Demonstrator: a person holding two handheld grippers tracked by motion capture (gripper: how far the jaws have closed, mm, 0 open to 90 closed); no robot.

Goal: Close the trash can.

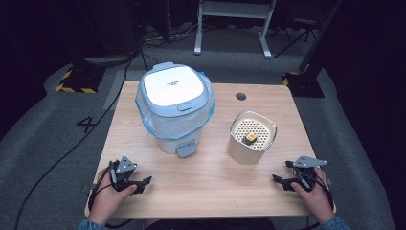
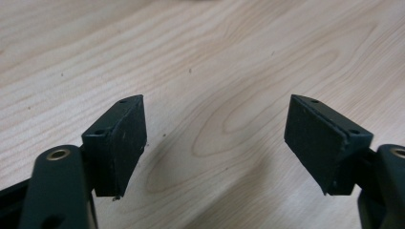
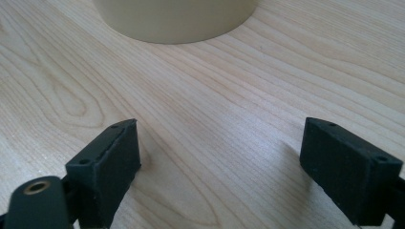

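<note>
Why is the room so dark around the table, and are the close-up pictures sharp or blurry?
High view: light falls on the wooden table while the floor and room behind stay dim, and the bin lid glares white. Left gripper view: the wood grain is crisp, with soft shadows under the black fingers. Right gripper view: the grain is sharp, but the cream container at the top edge looks soft.

Pale matt wood-grain table, glossy plastic bin lid, matt black gripper pads

A lab or studio: wooden table on grey carpet, hazard-taped stand bases, trailing cables.
</note>
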